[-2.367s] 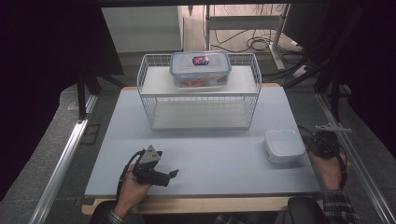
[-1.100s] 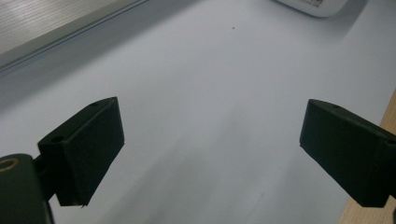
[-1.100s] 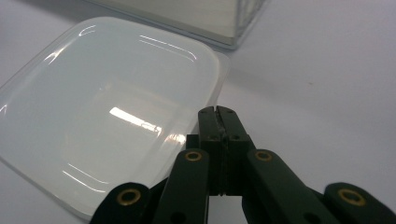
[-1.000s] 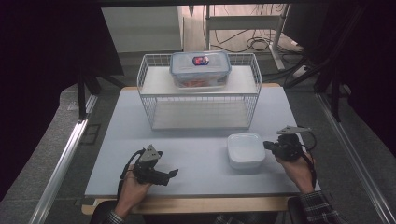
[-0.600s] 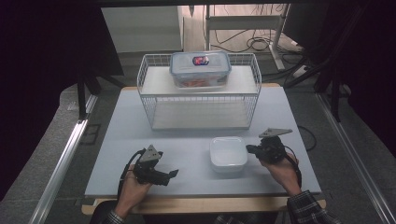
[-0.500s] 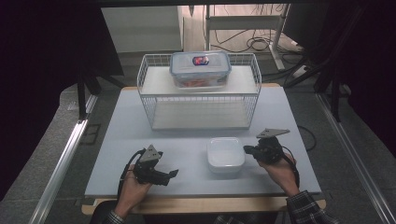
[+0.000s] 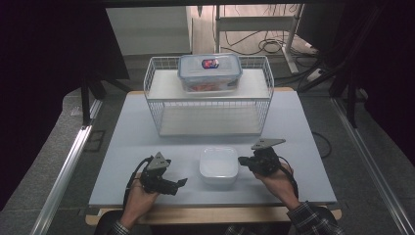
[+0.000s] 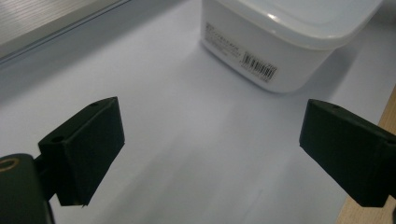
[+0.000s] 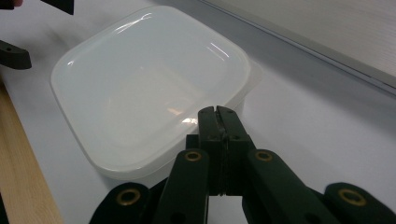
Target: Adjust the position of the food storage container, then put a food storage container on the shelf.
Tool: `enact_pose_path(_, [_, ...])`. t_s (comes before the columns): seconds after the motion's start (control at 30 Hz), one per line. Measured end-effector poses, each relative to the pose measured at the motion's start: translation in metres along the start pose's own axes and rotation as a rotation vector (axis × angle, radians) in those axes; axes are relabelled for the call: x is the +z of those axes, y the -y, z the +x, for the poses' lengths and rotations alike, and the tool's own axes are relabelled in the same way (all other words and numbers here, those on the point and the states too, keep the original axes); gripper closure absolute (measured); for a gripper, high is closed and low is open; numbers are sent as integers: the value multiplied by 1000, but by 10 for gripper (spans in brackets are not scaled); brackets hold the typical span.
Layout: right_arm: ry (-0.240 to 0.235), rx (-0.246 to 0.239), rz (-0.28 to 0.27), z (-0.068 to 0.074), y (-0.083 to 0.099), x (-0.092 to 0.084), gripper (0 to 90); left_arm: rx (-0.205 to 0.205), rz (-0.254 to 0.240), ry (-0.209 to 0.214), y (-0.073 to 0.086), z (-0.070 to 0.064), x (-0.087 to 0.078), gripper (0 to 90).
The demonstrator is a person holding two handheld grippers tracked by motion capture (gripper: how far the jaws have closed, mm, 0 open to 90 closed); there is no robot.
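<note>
A white square lidded container sits near the table's front edge, between my two grippers. My right gripper is shut with nothing between its jaws, and its joined tips rest against the container's right rim. My left gripper lies left of the container, open and holding nothing, with its jaws pointed toward the container's labelled side wall, a short way off.
A white wire rack stands at the back middle of the pale table. A clear food box with a blue-rimmed lid sits on the rack's top shelf. The table's wooden front edge runs just below the hands.
My right gripper has slid left along the table's front, and the white container has moved left ahead of it. The left gripper has stayed where it was.
</note>
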State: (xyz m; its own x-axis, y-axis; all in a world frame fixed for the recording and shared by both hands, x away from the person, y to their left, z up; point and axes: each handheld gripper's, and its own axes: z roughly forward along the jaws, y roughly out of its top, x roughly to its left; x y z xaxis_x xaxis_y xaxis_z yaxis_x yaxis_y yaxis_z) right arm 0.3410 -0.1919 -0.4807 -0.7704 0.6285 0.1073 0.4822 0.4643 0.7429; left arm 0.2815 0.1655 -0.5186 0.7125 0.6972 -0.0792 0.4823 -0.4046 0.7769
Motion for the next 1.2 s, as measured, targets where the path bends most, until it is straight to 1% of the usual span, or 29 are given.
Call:
enact_pose_path(0.03, [15,-24,2,3,-2,2,887,1,0,0,0,0,0,64])
enact_pose_path(0.07, [15,-24,2,3,-2,2,887,1,0,0,0,0,0,64])
enact_pose_path(0.1, [25,-38,0,4,-2,1,857,0,1,1,0,0,-1,64])
enact_pose_path(0.17, [38,-38,-12,3,-2,-3,795,-5,1,2,0,0,-1,66])
enact_pose_path(0.2, [52,-41,-22,2,-2,-5,754,-14,1,8,0,0,-1,67])
enact_pose_path(0.27, [55,-39,-39,-2,-2,-10,673,-15,3,9,-1,0,-2,68])
enact_pose_path(0.3, [55,-39,-39,-2,-2,-10,673,-15,3,9,-1,0,-2,68])
enact_pose_path(0.33, [54,-38,-46,-5,0,-14,587,-13,2,9,0,0,-2,67])
enact_pose_path(0.37, [54,-38,-46,-5,0,-14,587,-13,2,9,0,0,-2,66])
enact_pose_path(0.4, [43,-41,-38,-8,2,-16,504,-11,-1,7,0,0,-1,65])
enact_pose_path(0.43, [43,-41,-38,-8,2,-16,504,-11,-1,7,0,0,-1,64])
enact_pose_path(0.47, [48,-46,-32,-9,4,-17,467,-6,1,3,0,0,-1,64])
enact_pose_path(0.5, [52,-51,-30,-9,5,-18,419,-3,2,2,0,0,-1,63])
enact_pose_path(0.53, [57,-59,-31,-10,7,-20,340,2,1,-2,0,0,-1,61])
enact_pose_path(0.57, [57,-59,-31,-10,7,-20,340,2,1,-2,0,0,-1,61])
enact_pose_path(0.6, [57,-70,-52,-11,9,-22,270,4,-2,-3,1,0,-1,59])
enact_pose_path(0.63, [57,-70,-52,-11,9,-22,270,4,-2,-3,1,0,-1,58])
enact_pose_path(0.67, [57,-72,-61,-11,9,-23,249,6,-4,-4,1,0,-1,58])
enact_pose_path(0.73, [47,-77,-81,-11,11,-26,172,8,-7,-5,1,0,-1,52])
enact_pose_path(0.77, [49,-84,-78,-12,14,-27,120,8,-7,-5,1,0,0,48])
enact_pose_path(0.83, [49,-85,-77,-13,15,-26,105,6,-7,-4,2,1,0,48])
enact_pose_path(0.9, [49,-85,-62,-14,18,-25,81,1,-10,-4,2,1,0,46])
enact_pose_path(1.03, [45,-80,-61,-15,18,-22,34,-17,-8,5,1,1,0,48])
enact_pose_path(1.1, [56,-89,-65,-14,18,-21,23,-27,3,13,-1,2,0,55])
enact_pose_path(1.13, [61,-92,-64,-14,18,-21,20,-35,-2,20,-2,1,0,59])
enact_pose_path(1.2, [66,-95,-64,-13,17,-20,12,-30,-2,21,-5,0,-1,64])
